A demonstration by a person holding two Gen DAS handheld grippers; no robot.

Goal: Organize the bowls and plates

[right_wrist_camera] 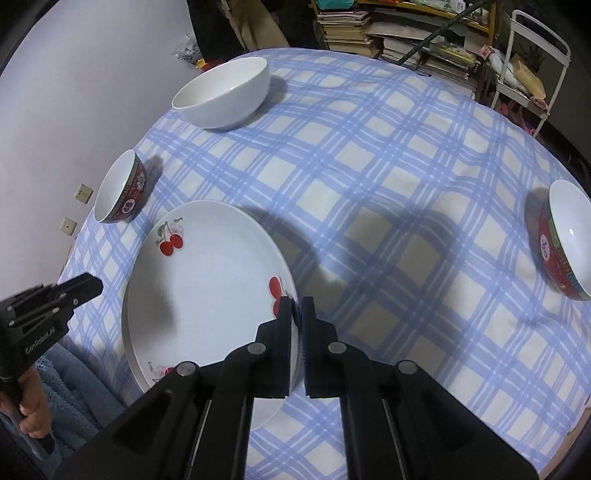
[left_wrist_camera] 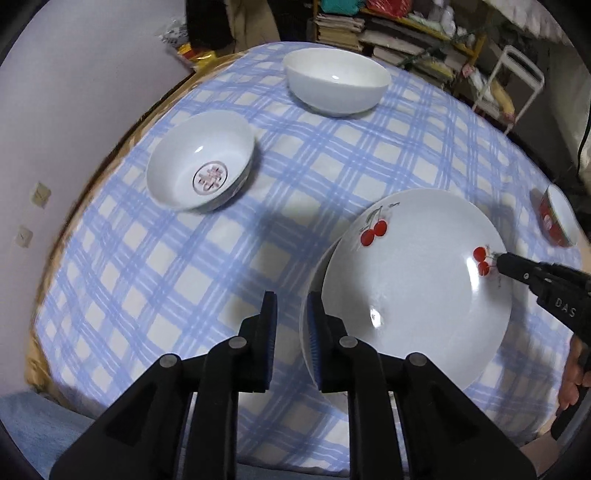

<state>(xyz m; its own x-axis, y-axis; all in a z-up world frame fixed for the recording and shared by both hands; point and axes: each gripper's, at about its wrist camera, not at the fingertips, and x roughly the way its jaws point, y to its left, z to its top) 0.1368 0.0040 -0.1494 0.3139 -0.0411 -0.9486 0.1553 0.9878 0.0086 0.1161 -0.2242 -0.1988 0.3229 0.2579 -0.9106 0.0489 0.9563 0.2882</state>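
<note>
A white plate with red cherries (left_wrist_camera: 417, 295) (right_wrist_camera: 207, 288) lies on the checked cloth. My right gripper (right_wrist_camera: 297, 304) is shut on its right rim beside a cherry pair, and its black tip (left_wrist_camera: 504, 263) shows in the left wrist view. A second white rim peeks out under the plate's left edge. My left gripper (left_wrist_camera: 291, 301) hangs just left of the plate, its jaws a little apart with only cloth between them; its tip (right_wrist_camera: 92, 286) stands off the plate. A plain white bowl (left_wrist_camera: 338, 81) (right_wrist_camera: 225, 92) and an emblem bowl (left_wrist_camera: 201, 162) (right_wrist_camera: 120, 192) sit further back.
Another red-sided bowl (left_wrist_camera: 557, 218) (right_wrist_camera: 565, 240) stands at the table's right edge. The blue checked tablecloth (right_wrist_camera: 388, 184) covers a round table against a pale wall (right_wrist_camera: 74, 74). Shelves of books (right_wrist_camera: 388, 33) and a white rack (right_wrist_camera: 535, 55) stand behind.
</note>
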